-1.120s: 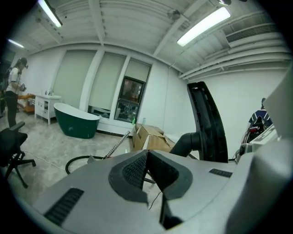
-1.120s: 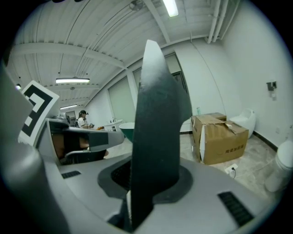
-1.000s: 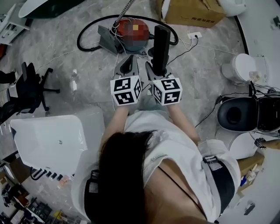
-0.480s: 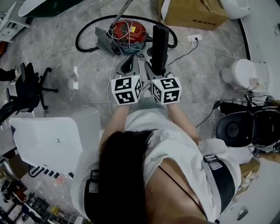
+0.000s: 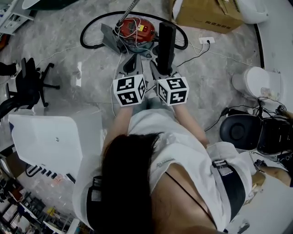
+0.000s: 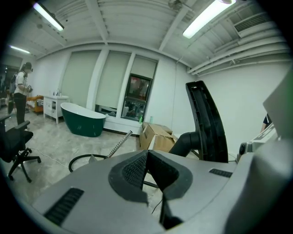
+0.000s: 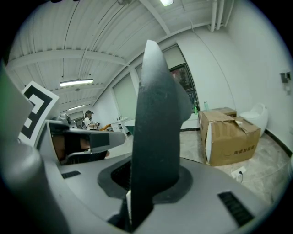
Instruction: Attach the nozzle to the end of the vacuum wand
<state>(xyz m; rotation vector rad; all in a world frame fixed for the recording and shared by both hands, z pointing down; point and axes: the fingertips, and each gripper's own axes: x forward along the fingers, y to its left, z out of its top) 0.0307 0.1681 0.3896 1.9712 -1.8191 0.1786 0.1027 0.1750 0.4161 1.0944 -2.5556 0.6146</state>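
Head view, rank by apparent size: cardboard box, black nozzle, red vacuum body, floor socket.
1. cardboard box, even though it is cut off by the frame edge.
2-3. black nozzle and red vacuum body: about alike. The nozzle is nearer the camera, so they are left unranked.
4. floor socket.

The wand [image 5: 129, 11] and box [image 5: 208, 13] run off the head view's top edge; the right gripper's [image 7: 149, 185] jaws hide the nozzle's [image 7: 158, 114] foot.

surface: grey marble floor [image 5: 59, 27] | on it: red vacuum [image 5: 137, 28], black hose [image 5: 83, 37], cardboard box [image 5: 208, 13], office chair [image 5: 27, 87]
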